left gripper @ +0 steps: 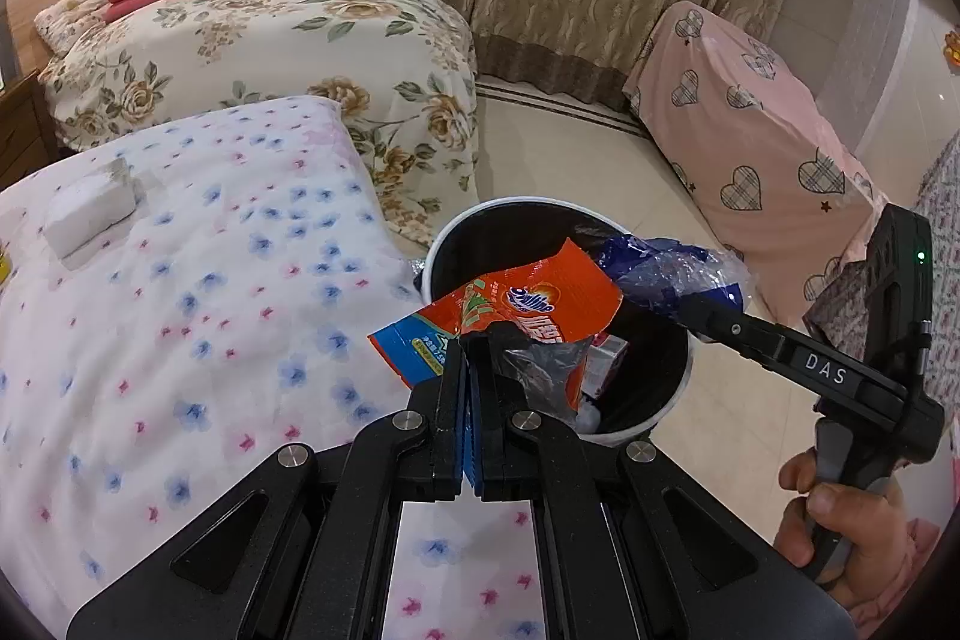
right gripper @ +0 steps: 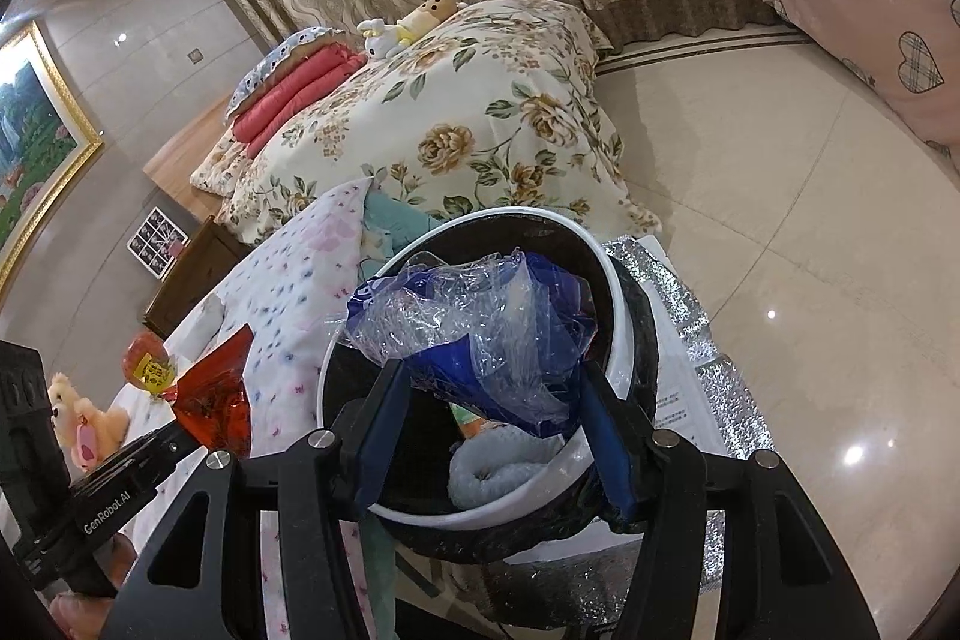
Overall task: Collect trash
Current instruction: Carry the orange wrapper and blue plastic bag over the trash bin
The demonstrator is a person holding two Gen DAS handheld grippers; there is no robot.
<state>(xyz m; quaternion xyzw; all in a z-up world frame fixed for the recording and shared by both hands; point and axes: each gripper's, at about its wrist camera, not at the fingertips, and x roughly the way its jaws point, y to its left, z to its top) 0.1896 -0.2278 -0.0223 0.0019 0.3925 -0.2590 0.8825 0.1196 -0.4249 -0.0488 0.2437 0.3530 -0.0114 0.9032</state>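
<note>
My left gripper (left gripper: 472,340) is shut on an orange and blue detergent bag (left gripper: 510,319) and holds it over the near rim of the black, white-rimmed trash bin (left gripper: 456,232). The bag also shows in the right wrist view (right gripper: 216,400). My right gripper (right gripper: 486,382) is open, its fingers (right gripper: 384,418) spread wide above the bin (right gripper: 618,316), with a crumpled blue and clear plastic bag (right gripper: 480,328) lying loose between them. The plastic bag also shows in the left wrist view (left gripper: 666,268) at the right gripper's tip. Paper and cartons lie inside the bin.
A bed with a white flowered sheet (left gripper: 180,310) lies left of the bin, with a white tissue pack (left gripper: 90,208) on it. A floral quilt (left gripper: 270,58) is behind. A pink heart-patterned covered piece (left gripper: 762,142) stands right. Silver foil matting (right gripper: 708,340) lies under the bin on the tiled floor.
</note>
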